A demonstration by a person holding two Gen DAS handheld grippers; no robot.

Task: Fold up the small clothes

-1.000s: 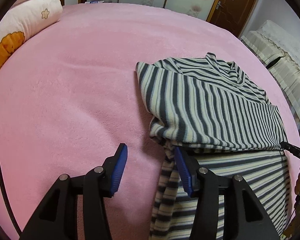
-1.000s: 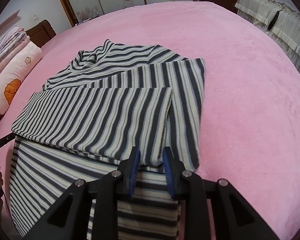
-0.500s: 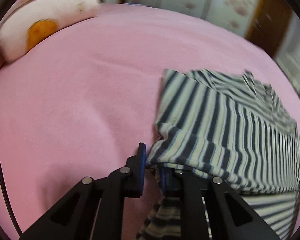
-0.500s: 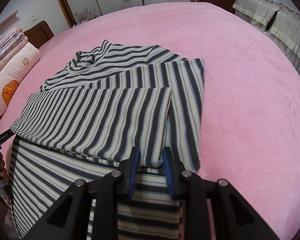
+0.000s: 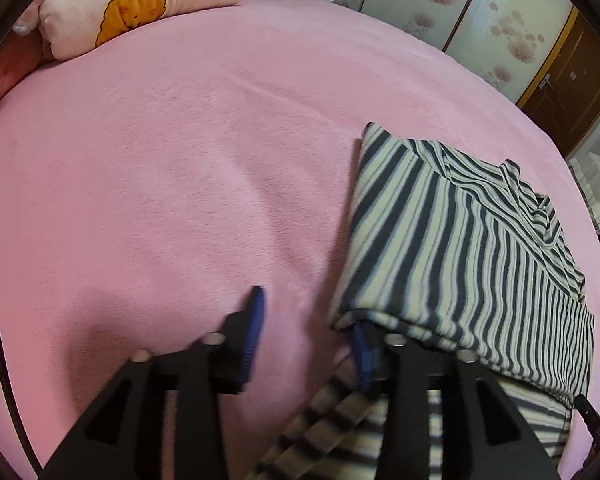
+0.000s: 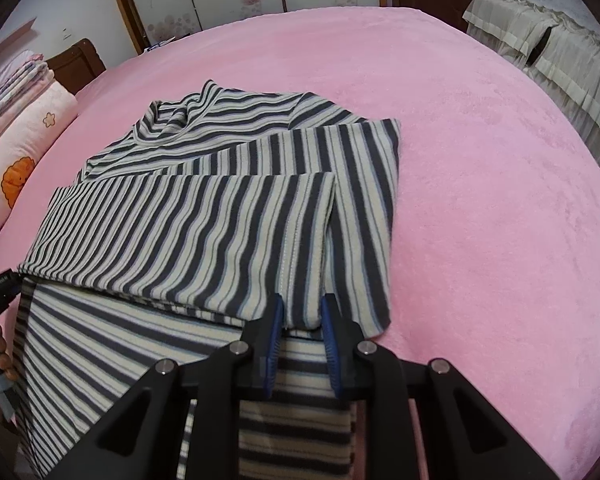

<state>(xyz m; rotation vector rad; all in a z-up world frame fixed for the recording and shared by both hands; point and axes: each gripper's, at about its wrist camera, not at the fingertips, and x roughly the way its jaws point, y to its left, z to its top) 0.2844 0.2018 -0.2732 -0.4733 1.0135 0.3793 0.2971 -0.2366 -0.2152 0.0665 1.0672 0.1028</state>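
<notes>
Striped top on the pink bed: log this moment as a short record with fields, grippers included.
garment: striped top, partly folded, collar at the far end
surface: pink blanket
left gripper: open, one of its fingers tucked under the folded edge, the other on bare blanket
right gripper: closed on the near folded edge of the top
nearby: cartoon pillow at the head of the bed
fold state: sleeves folded in, lower part not yet folded

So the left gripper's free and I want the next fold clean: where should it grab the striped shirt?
Take the striped shirt at its folded near-left corner, coming from the pink blanket side; the layered edge there faces the open left gripper.
</notes>
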